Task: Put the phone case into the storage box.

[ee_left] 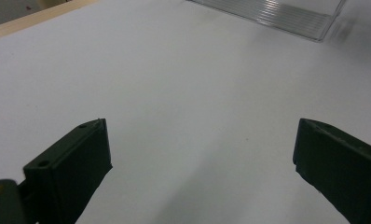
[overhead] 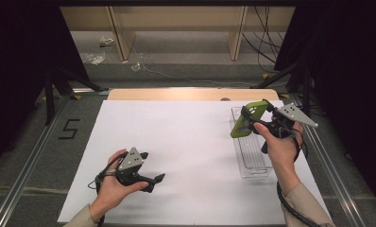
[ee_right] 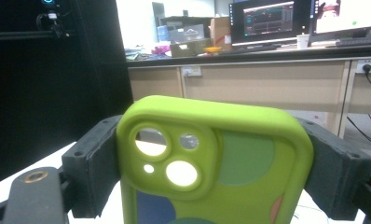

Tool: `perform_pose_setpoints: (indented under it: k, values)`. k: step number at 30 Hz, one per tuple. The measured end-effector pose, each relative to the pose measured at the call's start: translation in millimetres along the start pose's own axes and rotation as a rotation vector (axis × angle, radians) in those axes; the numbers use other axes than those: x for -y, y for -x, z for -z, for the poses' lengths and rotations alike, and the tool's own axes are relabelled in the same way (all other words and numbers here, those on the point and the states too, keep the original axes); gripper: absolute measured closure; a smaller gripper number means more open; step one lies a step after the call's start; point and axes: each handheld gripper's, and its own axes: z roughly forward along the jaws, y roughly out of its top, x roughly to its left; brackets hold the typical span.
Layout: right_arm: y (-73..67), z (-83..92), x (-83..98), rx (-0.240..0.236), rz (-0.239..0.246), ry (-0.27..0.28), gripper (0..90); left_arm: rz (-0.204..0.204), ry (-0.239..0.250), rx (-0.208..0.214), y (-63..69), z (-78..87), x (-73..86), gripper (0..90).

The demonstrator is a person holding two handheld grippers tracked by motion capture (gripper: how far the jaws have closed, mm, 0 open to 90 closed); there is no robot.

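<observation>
Green phone case [ee_right: 211, 163]: clamped across its width between the right gripper's [overhead: 252, 124] jaws, raised above the table's right side, camera cut-outs at the far end.
Long axis: runs along the jaws, tilted down toward the clear tray [overhead: 250, 156].
Tray: just beneath the case, by the right edge, long side running front to back (looks empty).
Left gripper [overhead: 153, 180]: jaws wide apart, holding nothing, near the front edge, well apart from the tray.
Table [overhead: 176, 137]: white sheet.

White sheet [overhead: 191, 142] — clear tray [overhead: 252, 165]
</observation>
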Motion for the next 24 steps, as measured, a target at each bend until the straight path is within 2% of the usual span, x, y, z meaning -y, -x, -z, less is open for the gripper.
perform_pose_setpoints:
  k: [14, 24]
  values:
    - [9.9, 1.0, 1.0, 0.027, -0.011, 0.000, 16.8, 0.000, 0.000, 0.001, 0.4, -0.5, 0.0, 3.5]
    - [17.0, 2.8, -1.4, 0.052, 0.002, -0.003, 16.8, 0.000, 0.002, 0.001, 0.5, -0.6, -0.2, 3.5]
